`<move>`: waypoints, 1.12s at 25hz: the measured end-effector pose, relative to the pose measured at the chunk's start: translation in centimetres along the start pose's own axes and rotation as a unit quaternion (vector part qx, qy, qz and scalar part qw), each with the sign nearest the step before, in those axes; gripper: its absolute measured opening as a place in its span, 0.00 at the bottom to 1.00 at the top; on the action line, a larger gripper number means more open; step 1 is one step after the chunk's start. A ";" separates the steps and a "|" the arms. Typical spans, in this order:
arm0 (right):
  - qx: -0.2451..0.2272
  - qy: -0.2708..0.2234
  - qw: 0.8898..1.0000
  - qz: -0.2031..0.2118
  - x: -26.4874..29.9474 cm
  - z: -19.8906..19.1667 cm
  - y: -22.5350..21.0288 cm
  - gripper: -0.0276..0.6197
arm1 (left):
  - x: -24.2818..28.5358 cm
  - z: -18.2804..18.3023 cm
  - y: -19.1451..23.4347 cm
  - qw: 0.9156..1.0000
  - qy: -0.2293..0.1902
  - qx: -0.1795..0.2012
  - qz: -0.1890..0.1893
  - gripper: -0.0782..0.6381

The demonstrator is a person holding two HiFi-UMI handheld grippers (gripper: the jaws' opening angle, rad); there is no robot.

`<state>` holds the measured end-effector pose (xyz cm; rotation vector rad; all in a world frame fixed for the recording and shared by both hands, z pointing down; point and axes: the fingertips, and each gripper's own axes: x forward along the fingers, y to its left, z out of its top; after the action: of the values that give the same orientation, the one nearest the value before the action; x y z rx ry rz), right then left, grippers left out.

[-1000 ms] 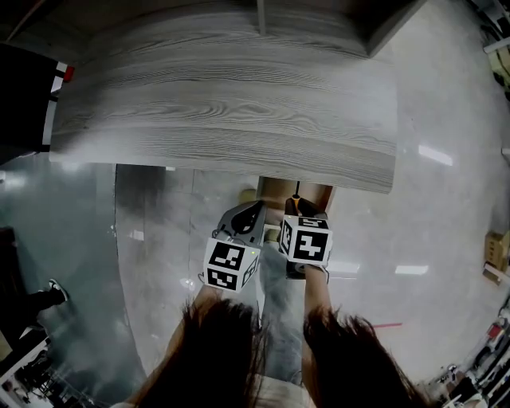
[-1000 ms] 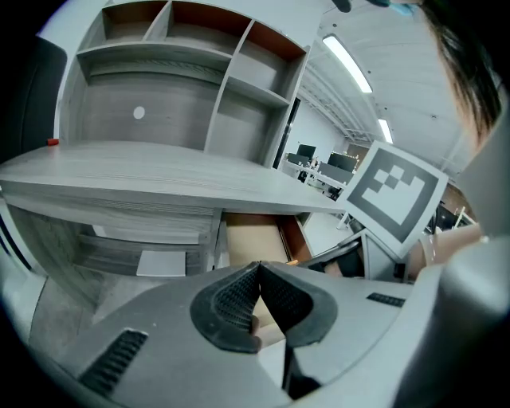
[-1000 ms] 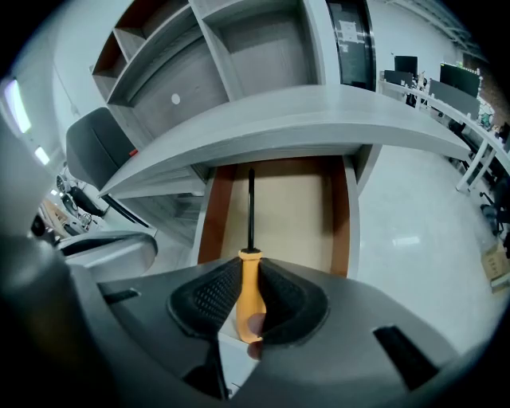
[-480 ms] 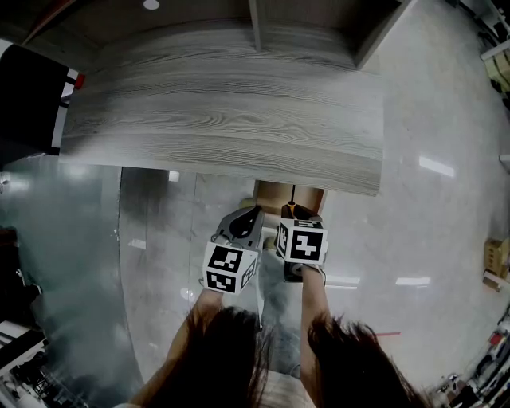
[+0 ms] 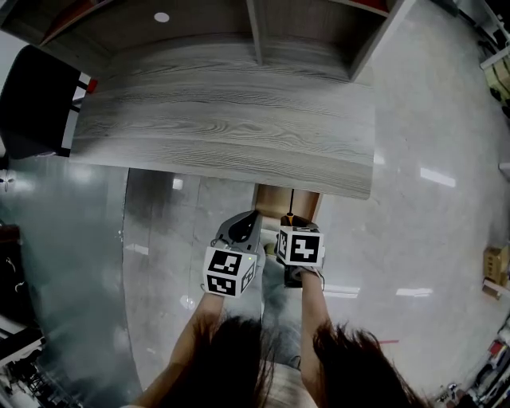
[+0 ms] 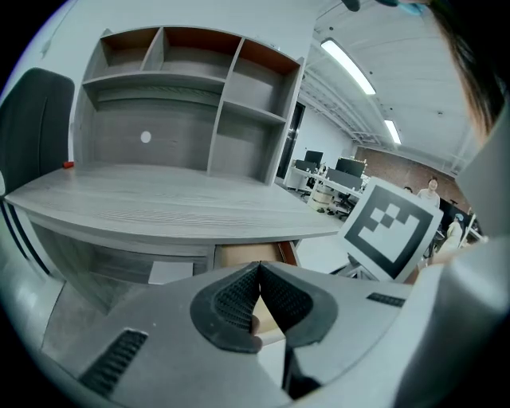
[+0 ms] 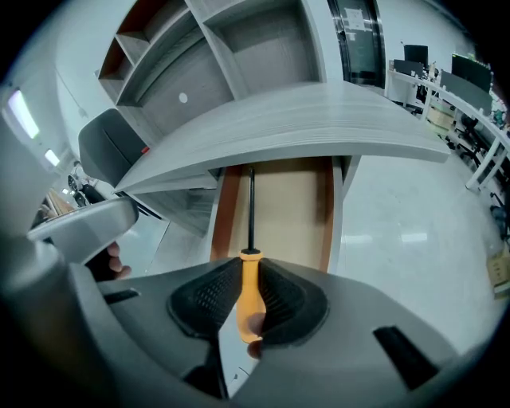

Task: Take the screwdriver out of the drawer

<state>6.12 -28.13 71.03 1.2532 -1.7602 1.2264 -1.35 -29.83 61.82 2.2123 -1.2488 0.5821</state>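
A pale glossy floor fills most of the head view. On it stands a grey wood-grain desk, whose curved front edge faces the person. A hutch of open cubbies sits along the back of the desk. A dark chair stands at the desk's left end. Below the front edge, right of centre, a brown drawer stands pulled out, and the right gripper view looks down along its bare bottom. The person's two forearms reach forward side by side, each hand holding a gripper topped by a marker cube. The left gripper hangs just left of the drawer. Its ribbed pads meet at the tips with nothing between them, and the right gripper's cube shows close by on that view's right. The right gripper is at the drawer's front, with its jaws clamped on the orange handle of the screwdriver. The handle stands upright between the pads, its butt behind them. The thin dark shaft runs straight ahead over the inside of the drawer, pointing toward the desk. No view shows whether the tip touches the drawer bottom.
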 end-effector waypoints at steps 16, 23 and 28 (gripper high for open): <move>0.001 -0.018 1.000 -0.002 -3.1 -0.6 -0.1 0.17 | -2.8 1.2 -1.3 1.000 -0.009 0.004 0.012 0.13; 0.001 -0.043 0.999 0.001 -5.4 -0.7 0.7 0.17 | -4.7 2.1 -2.0 1.000 -0.026 0.009 0.012 0.13; -0.002 -0.065 0.998 -0.003 -7.2 -0.9 1.4 0.17 | -6.3 2.1 -2.5 0.999 -0.035 0.004 0.011 0.13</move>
<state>7.24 -24.72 64.56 1.3616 -1.8478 1.1598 -1.94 -26.07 55.87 2.2458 -1.3100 0.5243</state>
